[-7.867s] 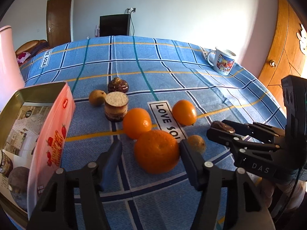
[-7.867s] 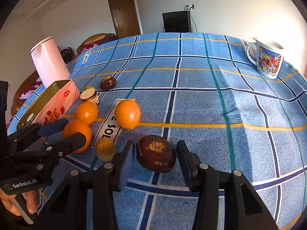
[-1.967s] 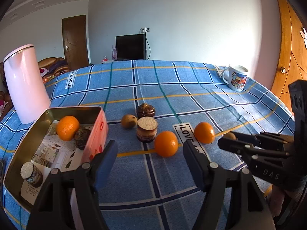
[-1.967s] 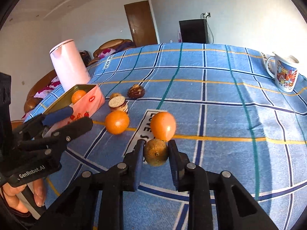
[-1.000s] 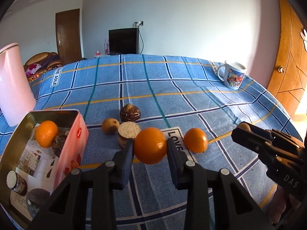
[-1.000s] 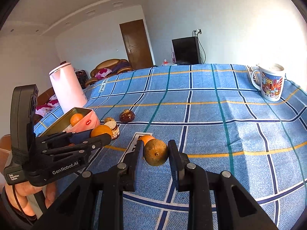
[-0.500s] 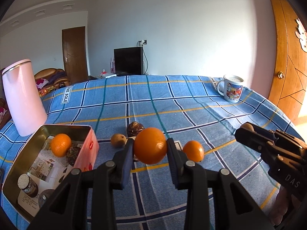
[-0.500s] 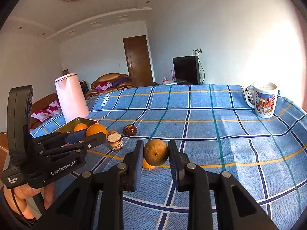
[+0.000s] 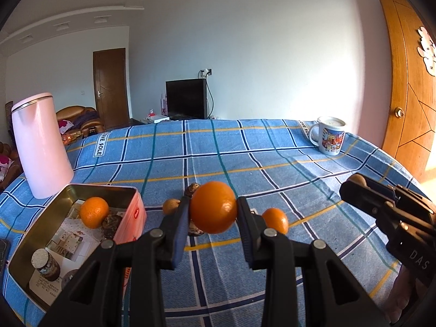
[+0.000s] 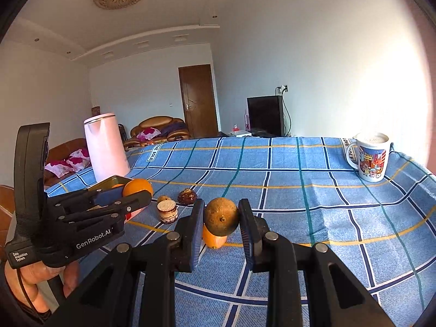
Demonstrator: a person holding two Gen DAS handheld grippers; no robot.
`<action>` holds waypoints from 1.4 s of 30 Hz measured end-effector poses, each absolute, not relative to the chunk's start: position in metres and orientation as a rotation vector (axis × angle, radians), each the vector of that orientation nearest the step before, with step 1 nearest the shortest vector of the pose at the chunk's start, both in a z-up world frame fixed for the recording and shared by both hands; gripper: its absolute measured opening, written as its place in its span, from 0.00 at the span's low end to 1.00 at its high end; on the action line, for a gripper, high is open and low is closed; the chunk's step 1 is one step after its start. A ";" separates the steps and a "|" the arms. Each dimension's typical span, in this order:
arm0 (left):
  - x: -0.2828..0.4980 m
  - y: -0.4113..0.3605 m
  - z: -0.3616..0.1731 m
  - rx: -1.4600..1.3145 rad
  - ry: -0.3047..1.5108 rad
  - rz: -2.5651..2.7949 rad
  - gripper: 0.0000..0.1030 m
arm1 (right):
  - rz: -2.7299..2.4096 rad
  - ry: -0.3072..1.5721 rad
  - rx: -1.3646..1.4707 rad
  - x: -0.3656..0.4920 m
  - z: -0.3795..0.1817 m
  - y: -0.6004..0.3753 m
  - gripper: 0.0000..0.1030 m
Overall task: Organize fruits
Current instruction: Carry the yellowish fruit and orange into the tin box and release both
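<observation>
My left gripper (image 9: 213, 212) is shut on an orange (image 9: 213, 207), held above the blue checked tablecloth (image 9: 245, 163). My right gripper (image 10: 221, 215) is shut on a brownish-yellow round fruit (image 10: 221, 216), also lifted off the cloth. A pink tin box (image 9: 129, 219) at the left holds an orange (image 9: 94, 212), a dark fruit and a small jar. On the cloth lie another orange (image 9: 275, 220), a small yellowish fruit (image 9: 170, 206), a dark brown fruit (image 10: 187, 196) and a cork-topped jar (image 10: 166, 211). The left gripper with its orange (image 10: 137, 187) shows at the left of the right wrist view.
A pink kettle (image 9: 41, 147) stands behind the tin at the left. A printed mug (image 9: 331, 135) sits at the far right corner of the table. A person's hand (image 10: 35, 280) holds the left tool. A wooden door (image 9: 403, 109) is close on the right.
Both grippers have risen a little and tilted up with their fruits, so the views show more of the room and less of the table. Both grips are unchanged.
</observation>
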State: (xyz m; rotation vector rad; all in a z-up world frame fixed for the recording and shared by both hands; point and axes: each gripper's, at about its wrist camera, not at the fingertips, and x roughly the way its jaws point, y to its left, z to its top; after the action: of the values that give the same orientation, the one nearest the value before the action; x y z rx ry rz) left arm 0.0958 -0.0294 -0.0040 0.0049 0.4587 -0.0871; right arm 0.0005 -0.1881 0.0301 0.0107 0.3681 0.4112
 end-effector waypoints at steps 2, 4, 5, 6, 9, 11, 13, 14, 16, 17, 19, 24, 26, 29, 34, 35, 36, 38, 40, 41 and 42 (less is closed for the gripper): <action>0.094 -0.029 -0.003 0.004 0.450 -0.086 0.34 | 0.409 0.359 0.010 0.000 0.031 -0.188 0.26; 0.092 -0.029 -0.002 0.004 0.440 -0.083 0.34 | 0.406 0.347 0.008 -0.002 0.032 -0.188 0.26; 0.091 -0.029 -0.002 0.004 0.434 -0.082 0.34 | 0.406 0.342 0.006 -0.003 0.032 -0.188 0.26; 0.089 -0.028 -0.001 0.005 0.428 -0.079 0.34 | 0.404 0.337 0.005 -0.004 0.032 -0.188 0.26; 0.087 -0.029 0.000 0.005 0.415 -0.074 0.34 | 0.401 0.323 0.000 -0.006 0.033 -0.188 0.26; 0.086 -0.029 0.001 0.007 0.407 -0.072 0.34 | 0.399 0.313 -0.001 -0.008 0.034 -0.187 0.26; 0.084 -0.029 0.001 0.010 0.400 -0.070 0.34 | 0.399 0.305 -0.003 -0.010 0.034 -0.187 0.26; 0.084 -0.029 0.001 0.011 0.396 -0.070 0.34 | 0.398 0.302 -0.003 -0.011 0.034 -0.187 0.26; 0.082 -0.029 0.001 0.012 0.391 -0.068 0.34 | 0.397 0.295 -0.004 -0.012 0.034 -0.187 0.26; 0.081 -0.029 0.002 0.014 0.387 -0.068 0.34 | 0.396 0.291 -0.005 -0.014 0.035 -0.187 0.26; 0.081 -0.030 0.002 0.017 0.380 -0.066 0.34 | 0.396 0.283 -0.007 -0.016 0.035 -0.187 0.26; 0.077 -0.030 0.003 0.019 0.360 -0.061 0.34 | 0.396 0.265 -0.010 -0.018 0.036 -0.187 0.26; 0.076 -0.030 0.004 0.019 0.350 -0.058 0.34 | 0.396 0.257 -0.012 -0.020 0.037 -0.186 0.26; 0.073 -0.031 0.005 0.025 0.337 -0.054 0.34 | 0.393 0.237 -0.018 -0.023 0.038 -0.185 0.26; 0.067 -0.031 0.009 0.041 0.309 -0.046 0.34 | 0.378 0.192 -0.041 -0.029 0.042 -0.181 0.26; 0.066 -0.031 0.010 0.044 0.302 -0.042 0.34 | 0.375 0.186 -0.046 -0.030 0.043 -0.180 0.26; 0.065 -0.031 0.011 0.049 0.295 -0.038 0.34 | 0.373 0.180 -0.051 -0.031 0.044 -0.179 0.26; 0.064 -0.031 0.012 0.054 0.287 -0.035 0.34 | 0.369 0.171 -0.058 -0.032 0.045 -0.177 0.26; 0.063 -0.030 0.013 0.052 0.286 -0.037 0.34 | 0.368 0.167 -0.062 -0.032 0.045 -0.176 0.26; 0.063 -0.029 0.013 0.049 0.286 -0.038 0.34 | 0.367 0.168 -0.064 -0.032 0.045 -0.175 0.26; 0.063 -0.028 0.013 0.047 0.287 -0.039 0.34 | 0.366 0.168 -0.067 -0.031 0.046 -0.174 0.26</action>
State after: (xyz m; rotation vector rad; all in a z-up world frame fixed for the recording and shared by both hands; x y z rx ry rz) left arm 0.0629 -0.0282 0.0131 0.0473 0.2873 -0.0387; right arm -0.0315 -0.1737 0.0456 -0.0668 0.1682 0.3657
